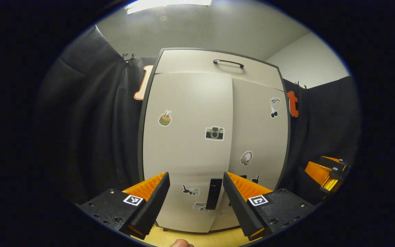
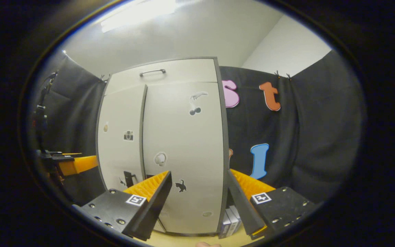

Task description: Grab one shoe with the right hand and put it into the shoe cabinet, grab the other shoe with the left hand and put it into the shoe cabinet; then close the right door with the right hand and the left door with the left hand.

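**Both doors look shut, both grippers open and empty**

Left gripper view: cabinet (image 1: 214, 137) dead ahead, standing on the table (image 1: 197, 238). Left door (image 1: 187, 144) and right door (image 1: 259, 137) meet at a centre seam; the left door's edge sits slightly proud of the right one, so full closure of the left door can't be confirmed. Dark handle (image 1: 214, 193) low on the left door near the seam, seen between the fingers. Top panel carries a bar handle (image 1: 228, 63). Stickers on both doors, including a camera sticker (image 1: 214, 133). Left gripper (image 1: 195, 187) fingers spread wide, nothing between them, not touching the door. Right gripper (image 1: 326, 173) sits at the far right, off to the side of the cabinet.

Right gripper view: cabinet seen from its right side, right door nearest, flush with the frame. Right gripper (image 2: 199, 187) fingers wide apart, holding nothing. Small boxes (image 2: 230, 219) stand on the table just beside the cabinet's right bottom corner. Left gripper at far left, in front of the left door.

Shoes: not visible, can't tell where they are.
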